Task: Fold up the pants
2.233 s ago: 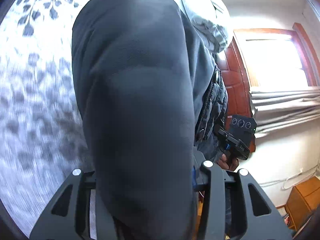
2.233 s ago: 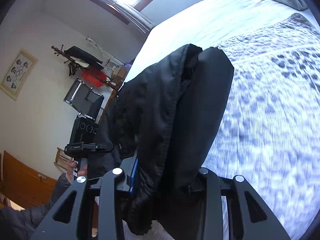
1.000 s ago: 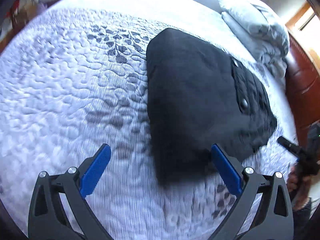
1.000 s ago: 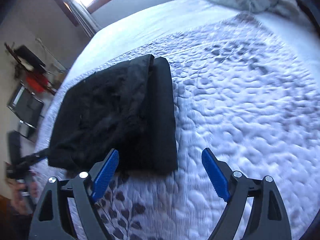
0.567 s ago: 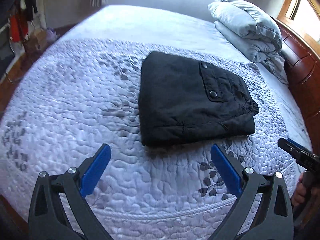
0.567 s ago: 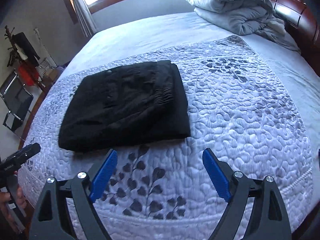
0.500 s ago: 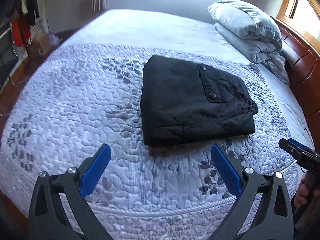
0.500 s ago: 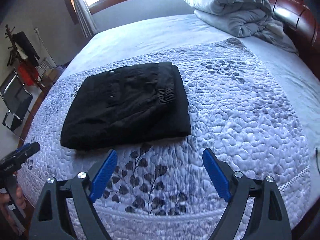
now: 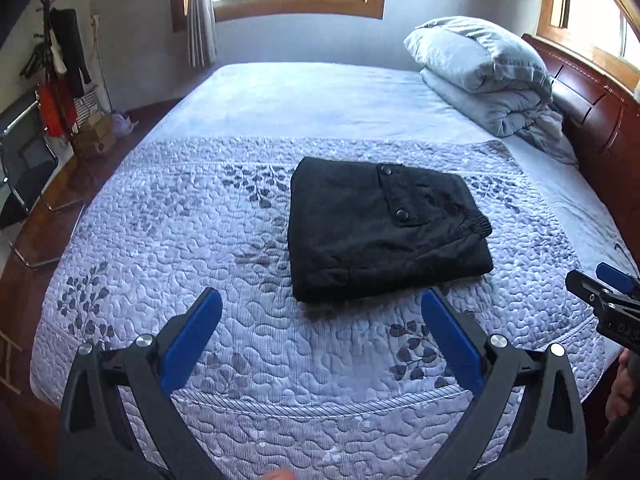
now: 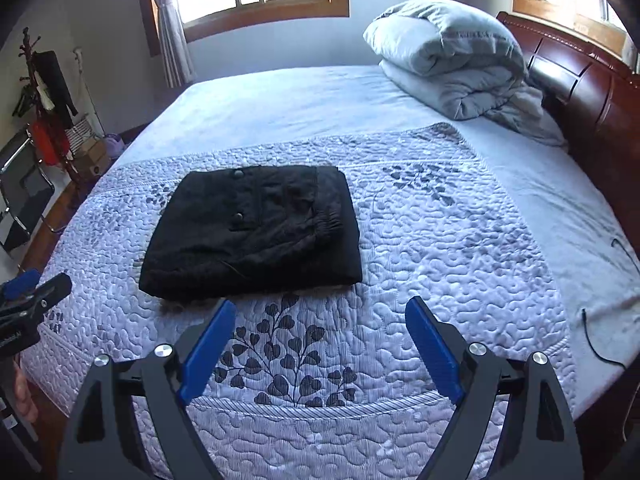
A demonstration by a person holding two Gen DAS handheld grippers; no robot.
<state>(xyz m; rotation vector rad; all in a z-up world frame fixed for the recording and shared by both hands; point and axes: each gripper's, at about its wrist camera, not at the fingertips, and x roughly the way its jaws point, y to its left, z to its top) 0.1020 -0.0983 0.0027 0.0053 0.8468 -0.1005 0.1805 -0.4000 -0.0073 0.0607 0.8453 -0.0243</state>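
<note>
Left wrist view: folded black pants (image 9: 380, 228) flat on bed quilt (image 9: 160, 240); both grippers' jaws wide, empty.

Black gripper frames; blue fingers (image 9: 450, 338); silver screws (image 9: 498, 340)

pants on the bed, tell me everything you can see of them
The pants are black, of a thick, matte, slightly wrinkled fabric, folded into a compact, roughly square stack of several layers. On top is a pocket flap with two round snaps, and a gathered elastic waistband shows at one edge. They lie flat on the patterned quilt, near its middle. Nothing else touches them; both grippers hover clear, open and empty.
</note>
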